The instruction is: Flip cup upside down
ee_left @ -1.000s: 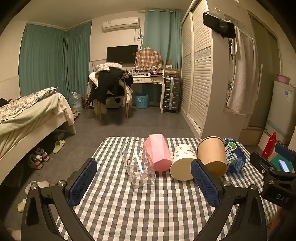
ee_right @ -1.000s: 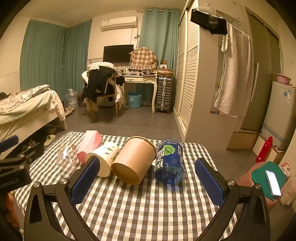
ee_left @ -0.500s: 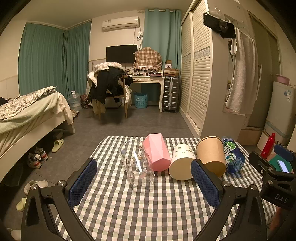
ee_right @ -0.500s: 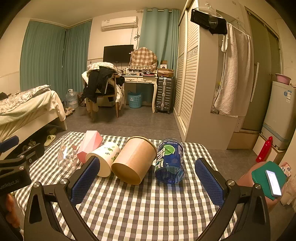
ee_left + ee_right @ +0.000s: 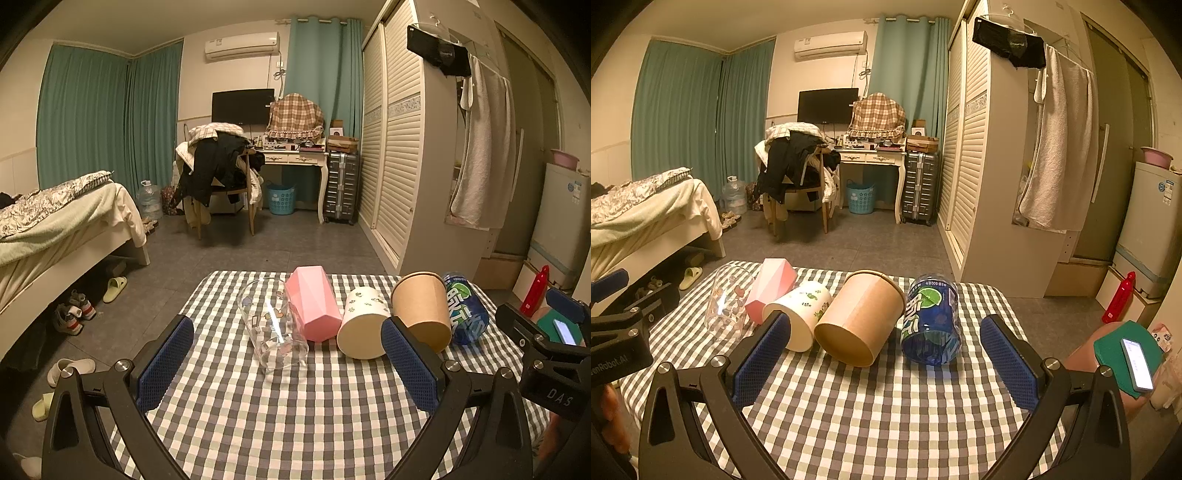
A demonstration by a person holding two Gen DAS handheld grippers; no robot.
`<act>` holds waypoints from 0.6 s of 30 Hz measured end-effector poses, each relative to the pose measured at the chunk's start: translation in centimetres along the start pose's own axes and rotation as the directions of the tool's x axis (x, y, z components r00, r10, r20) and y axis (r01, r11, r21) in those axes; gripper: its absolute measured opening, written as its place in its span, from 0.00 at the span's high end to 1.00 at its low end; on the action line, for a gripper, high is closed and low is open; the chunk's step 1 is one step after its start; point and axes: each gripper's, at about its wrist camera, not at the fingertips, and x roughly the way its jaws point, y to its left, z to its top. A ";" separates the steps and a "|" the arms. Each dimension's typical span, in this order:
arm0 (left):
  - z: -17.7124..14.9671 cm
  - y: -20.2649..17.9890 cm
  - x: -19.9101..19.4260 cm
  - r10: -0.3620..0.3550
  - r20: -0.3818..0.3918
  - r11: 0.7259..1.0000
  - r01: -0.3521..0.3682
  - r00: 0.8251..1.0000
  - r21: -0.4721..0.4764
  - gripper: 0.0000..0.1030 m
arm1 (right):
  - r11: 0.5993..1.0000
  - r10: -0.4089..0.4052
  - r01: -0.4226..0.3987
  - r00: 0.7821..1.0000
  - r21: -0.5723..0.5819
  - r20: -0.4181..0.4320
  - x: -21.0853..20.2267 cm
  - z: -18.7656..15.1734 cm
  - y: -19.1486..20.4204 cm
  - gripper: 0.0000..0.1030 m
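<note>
Several cups lie on their sides in a row on the checked tablecloth (image 5: pixel 295 413): a clear glass (image 5: pixel 272 328), a pink faceted cup (image 5: pixel 312 303), a white printed cup (image 5: pixel 364 323), a brown paper cup (image 5: pixel 421 310) and a blue-green cup (image 5: pixel 464 314). My left gripper (image 5: pixel 286 363) is open and empty, just short of the glass. My right gripper (image 5: pixel 884 360) is open and empty, short of the brown cup (image 5: pixel 860 317) and the blue-green cup (image 5: pixel 931 319). The right wrist view also shows the glass (image 5: pixel 727 299), pink cup (image 5: pixel 770 288) and white cup (image 5: pixel 803 317).
A bed (image 5: pixel 55 221) stands to the left with shoes under it. A chair with clothes (image 5: pixel 218 177) and a desk (image 5: pixel 295 158) stand at the back. A wardrobe (image 5: pixel 399 147) is on the right. A phone on a green pad (image 5: pixel 1134 358) lies right of the table.
The left gripper has drawn back slightly from the cups. The right gripper has barely moved. Both stay open.
</note>
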 end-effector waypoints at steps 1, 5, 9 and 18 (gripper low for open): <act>0.0 0.0 0.0 0.001 0.000 1.000 -0.001 1.000 0.001 0.00 | 1.000 0.000 0.000 1.000 0.002 0.001 0.0 -0.1 0.1 0.00; 0.0 0.0 0.0 0.000 -0.001 1.000 0.000 1.000 -0.001 0.00 | 1.000 0.000 0.000 1.000 0.002 0.002 -0.1 0.0 0.0 0.00; 0.0 0.0 0.0 0.001 -0.001 1.000 -0.001 1.000 0.000 0.00 | 1.000 0.001 -0.001 1.000 0.003 0.002 -0.1 0.0 0.0 0.00; 0.0 0.0 0.0 0.001 -0.001 1.000 -0.001 1.000 -0.001 0.00 | 1.000 0.001 -0.001 1.000 0.003 0.002 -0.1 -0.1 0.0 0.00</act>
